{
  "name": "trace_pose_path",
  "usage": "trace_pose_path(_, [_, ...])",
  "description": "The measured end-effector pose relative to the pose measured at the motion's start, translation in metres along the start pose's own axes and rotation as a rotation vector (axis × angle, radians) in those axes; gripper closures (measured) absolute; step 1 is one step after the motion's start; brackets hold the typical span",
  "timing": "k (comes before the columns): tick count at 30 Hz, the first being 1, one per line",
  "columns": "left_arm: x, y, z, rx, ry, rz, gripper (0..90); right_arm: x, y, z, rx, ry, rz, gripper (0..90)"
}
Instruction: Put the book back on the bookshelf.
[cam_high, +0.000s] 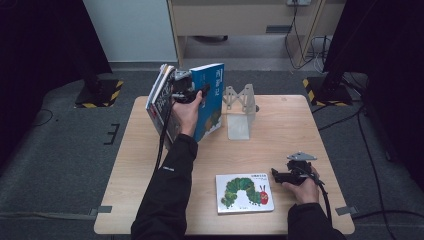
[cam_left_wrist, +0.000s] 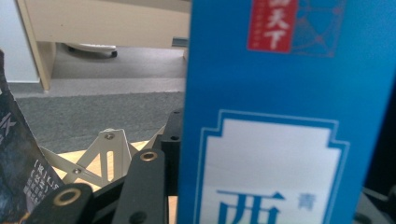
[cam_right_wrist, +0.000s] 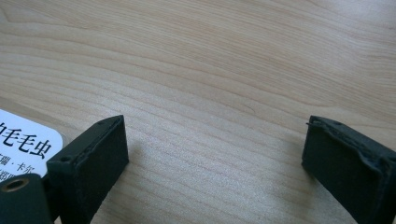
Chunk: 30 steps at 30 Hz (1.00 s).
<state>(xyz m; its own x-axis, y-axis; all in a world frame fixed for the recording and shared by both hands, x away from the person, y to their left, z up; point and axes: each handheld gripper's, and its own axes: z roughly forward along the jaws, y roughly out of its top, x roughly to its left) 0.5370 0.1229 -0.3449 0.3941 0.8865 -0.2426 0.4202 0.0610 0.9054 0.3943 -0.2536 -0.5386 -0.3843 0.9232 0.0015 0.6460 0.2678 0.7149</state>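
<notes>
Wood table: L hand-held gripper raised, grasping books; R hand-held gripper low, released.

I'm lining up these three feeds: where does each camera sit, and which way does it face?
High view: above the person's side, looking forward and down on the table; both forearms, left gripper and right gripper show.
Left gripper view: rides that gripper, facing the blue book it holds and the metal bookend; black jaws show.
Right gripper view: low over the tabletop; open jaws show.
Shared with the high view: the caterpillar book.
</notes>
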Motion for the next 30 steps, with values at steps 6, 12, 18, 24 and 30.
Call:
trace_pose_path(6, [0.0, -0.007, 0.019, 0.007, 0.023, -0.008, 59.5, 0.0, 0.0, 0.0, -0.001, -0.004, 0.004, 7.0])
trace_pose_path(12, [0.0, -0.019, 0.032, 0.03, 0.015, -0.015, 59.4, 0.001, 0.0, 0.0, -0.002, -0.004, 0.004, 6.9])
trace_pose_path(18, [-0.006, -0.028, 0.03, 0.01, 0.027, 0.023, 59.0, 0.001, 0.0, 0.0, -0.001, -0.007, 0.008, 6.8])
trace_pose_path(24, [-0.012, -0.034, 0.019, 0.024, 0.04, 0.06, 58.6, 0.002, 0.0, 0.0, 0.0, -0.009, 0.01, 6.0])
trace_pose_path(30, [-0.011, -0.043, 0.0, 0.043, 0.051, 0.069, 58.6, 0.003, 0.0, 0.0, 0.001, -0.011, 0.009, 5.4])
